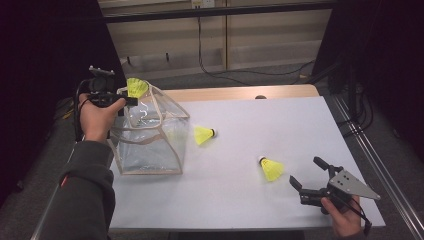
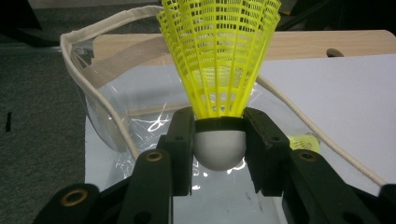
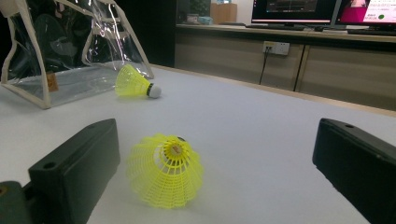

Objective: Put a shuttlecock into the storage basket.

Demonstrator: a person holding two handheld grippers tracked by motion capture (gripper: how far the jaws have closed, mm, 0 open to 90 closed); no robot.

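My left gripper (image 1: 131,98) is shut on the white cork of a yellow shuttlecock (image 1: 136,87) (image 2: 219,60), held over the open top of a clear plastic bag (image 1: 150,132) (image 2: 140,116) with beige trim. A second yellow shuttlecock (image 1: 204,134) (image 3: 133,84) lies on the white table just right of the bag. A third one (image 1: 271,168) (image 3: 164,170) lies nearer the front right. My right gripper (image 1: 309,173) (image 3: 215,172) stands open just right of that third shuttlecock, which sits between its jaws in the right gripper view, closer to the left jaw.
The white tabletop (image 1: 250,120) has a wooden strip along its far edge (image 1: 240,93). Cables run across the floor behind the table (image 1: 235,74). Monitors (image 3: 322,10) stand on a counter in the right gripper view. A metal rail (image 1: 380,165) runs along the right side.
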